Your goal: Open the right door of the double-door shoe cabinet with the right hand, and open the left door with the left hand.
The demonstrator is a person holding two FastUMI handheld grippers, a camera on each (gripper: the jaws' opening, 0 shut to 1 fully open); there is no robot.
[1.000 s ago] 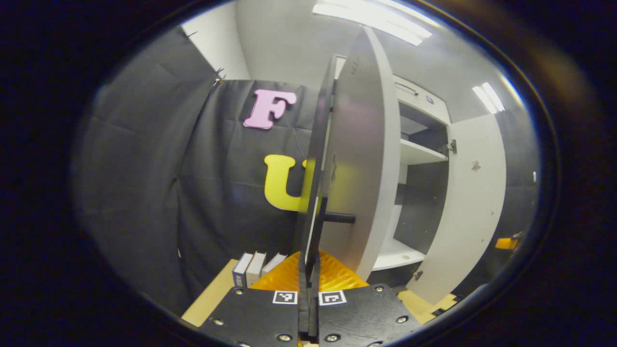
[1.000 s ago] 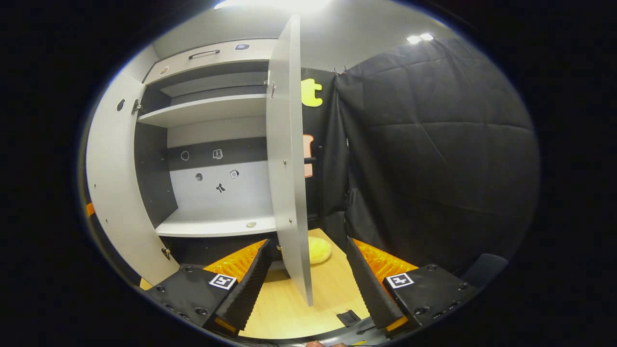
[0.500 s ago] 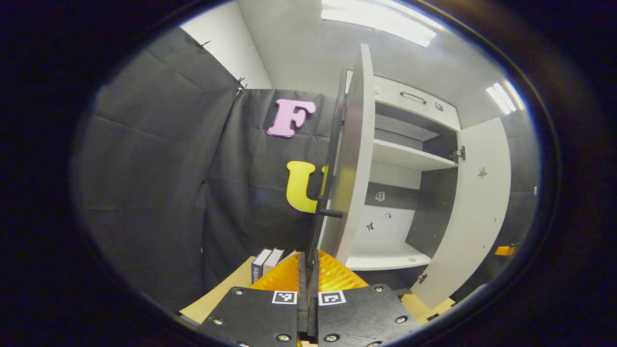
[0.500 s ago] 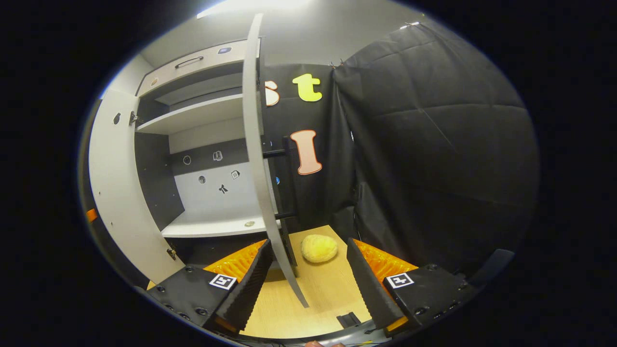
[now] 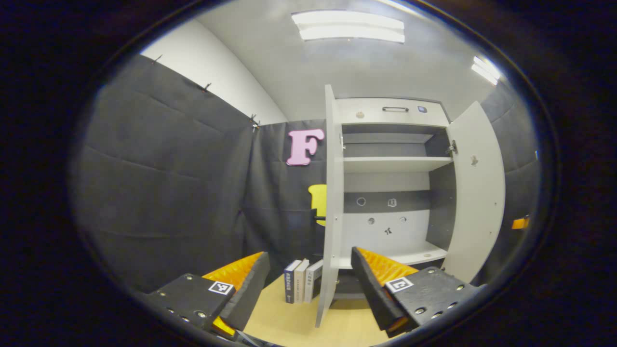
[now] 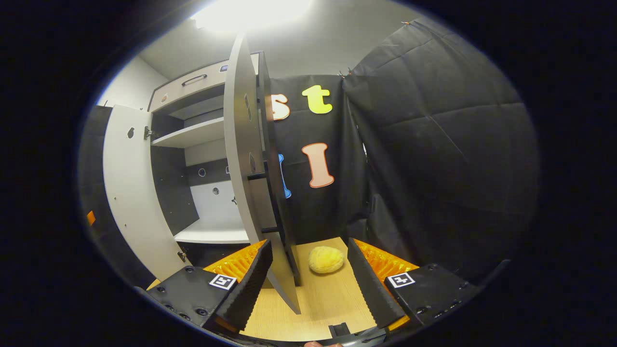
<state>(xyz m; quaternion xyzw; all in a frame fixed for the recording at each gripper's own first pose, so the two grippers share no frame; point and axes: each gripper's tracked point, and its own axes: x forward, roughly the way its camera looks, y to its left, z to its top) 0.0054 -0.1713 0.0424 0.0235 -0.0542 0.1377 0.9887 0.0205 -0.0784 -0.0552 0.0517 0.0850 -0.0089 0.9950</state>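
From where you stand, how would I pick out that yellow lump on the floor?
Find the tall white shoe cabinet with both doors swung open. Just past its right door, on the pale wooden floor by the black cloth, lies the yellow lump: round, fuzzy, nothing else beside it.

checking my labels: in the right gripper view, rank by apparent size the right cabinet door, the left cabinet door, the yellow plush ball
1. Right cabinet door, though it swings close to the camera, which inflates it.
2. Left cabinet door, a similar height; these two are not safely ranked.
3. Yellow plush ball, clearly smallest.
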